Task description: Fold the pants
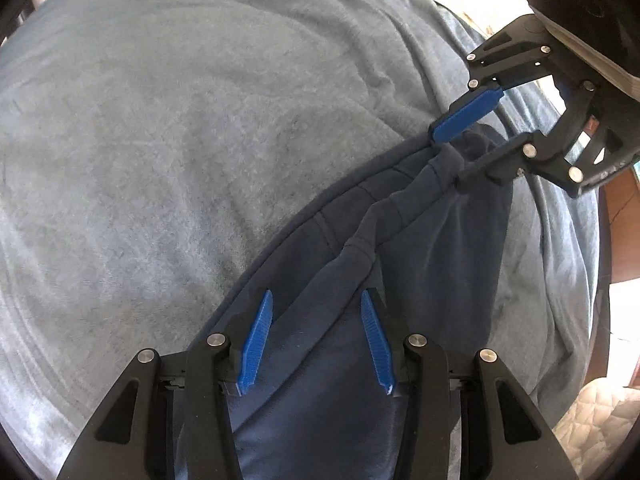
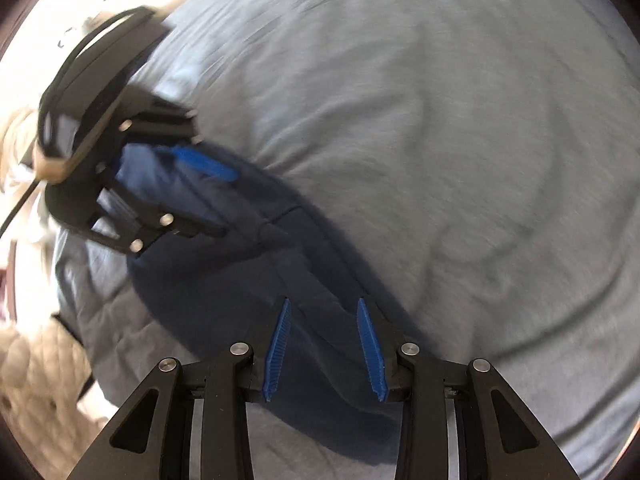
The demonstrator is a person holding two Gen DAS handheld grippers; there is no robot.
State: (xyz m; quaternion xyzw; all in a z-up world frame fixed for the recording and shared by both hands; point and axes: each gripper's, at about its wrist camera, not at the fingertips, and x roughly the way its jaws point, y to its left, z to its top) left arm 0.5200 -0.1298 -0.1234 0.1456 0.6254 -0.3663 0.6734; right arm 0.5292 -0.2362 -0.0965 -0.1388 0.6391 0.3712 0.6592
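Navy cotton pants (image 1: 432, 248) lie bunched on the pale blue-grey fleece blanket (image 1: 160, 160), stretched along their waistband between both tools. The left gripper (image 1: 316, 340) has its blue ribbed fingers (image 1: 256, 344) spread, with fabric between them but no visible pinch, while ahead and to its right the right gripper (image 1: 452, 152) looks clamped on the gathered band, though its own blurred view shows the fingers apart. This reads as the spreading step; next the left jaws should probably close so both can pull the cloth flat.
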